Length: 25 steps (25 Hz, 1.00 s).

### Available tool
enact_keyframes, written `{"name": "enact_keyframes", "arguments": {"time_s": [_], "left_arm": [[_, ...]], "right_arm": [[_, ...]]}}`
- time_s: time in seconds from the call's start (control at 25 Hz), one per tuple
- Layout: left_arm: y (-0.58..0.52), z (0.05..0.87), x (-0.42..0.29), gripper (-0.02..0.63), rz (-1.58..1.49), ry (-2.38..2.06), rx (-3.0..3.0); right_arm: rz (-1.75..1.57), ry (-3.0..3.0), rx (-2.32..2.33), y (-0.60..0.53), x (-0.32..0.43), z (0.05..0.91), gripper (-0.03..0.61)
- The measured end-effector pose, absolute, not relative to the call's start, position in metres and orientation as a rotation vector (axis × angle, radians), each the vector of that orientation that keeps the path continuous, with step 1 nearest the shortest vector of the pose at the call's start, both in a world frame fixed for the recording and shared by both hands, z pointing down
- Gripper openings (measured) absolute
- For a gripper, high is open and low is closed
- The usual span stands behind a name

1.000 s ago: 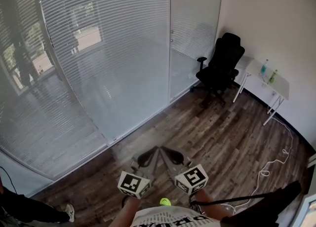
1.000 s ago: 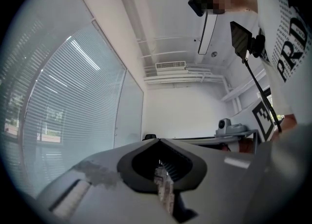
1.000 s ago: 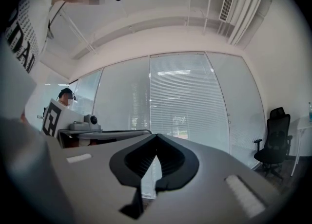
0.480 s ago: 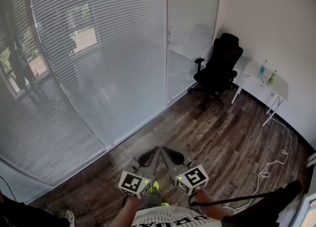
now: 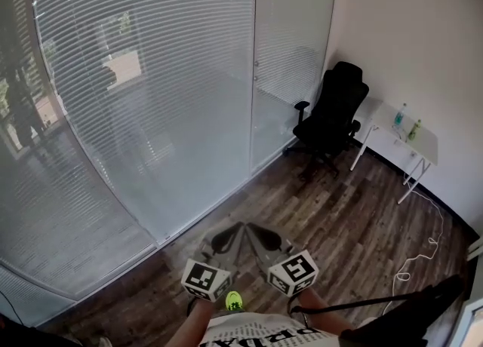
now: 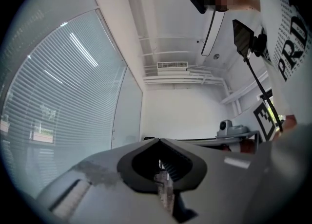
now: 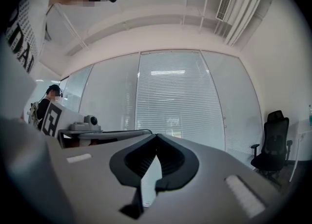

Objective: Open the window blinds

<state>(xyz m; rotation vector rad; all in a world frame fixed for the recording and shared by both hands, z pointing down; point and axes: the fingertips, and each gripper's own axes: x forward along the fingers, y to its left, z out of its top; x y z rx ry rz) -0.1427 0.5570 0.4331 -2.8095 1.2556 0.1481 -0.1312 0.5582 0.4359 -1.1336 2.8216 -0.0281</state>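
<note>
White slatted blinds [image 5: 151, 74] hang closed over the curved glass wall, with a narrower blind-covered pane [image 5: 290, 36] to their right. In the head view both grippers are held low at the bottom centre, well short of the blinds. My left gripper [image 5: 235, 231] and my right gripper [image 5: 253, 229] point toward the glass with their tips close together. The left gripper [image 6: 158, 140] has its jaws shut on nothing, with the blinds [image 6: 63, 86] off to its left. The right gripper [image 7: 156, 135] is also shut and empty, facing the blinds [image 7: 175, 96] straight ahead.
A black office chair [image 5: 332, 115] stands in the right corner beside a small white table [image 5: 404, 142] with bottles on it. A white cable [image 5: 423, 240] trails over the wood floor [image 5: 339, 217]. Another person [image 7: 48, 96] stands at the left.
The blinds have come closer and fill more of the head view. The chair and table have slid slightly left and up. Both grippers keep their place and stay shut.
</note>
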Motion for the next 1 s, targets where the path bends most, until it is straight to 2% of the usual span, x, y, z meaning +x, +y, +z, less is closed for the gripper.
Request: {"name": "enact_keyframes", "arguments": {"time_s": [1.0], "left_arm": [[0.403, 0.446, -0.183, -0.009, 0.134, 1.17, -2.843]], "right_arm": [[0.013, 2.805, -1.258, 0.404, -0.171, 0.447, 0.008]]}}
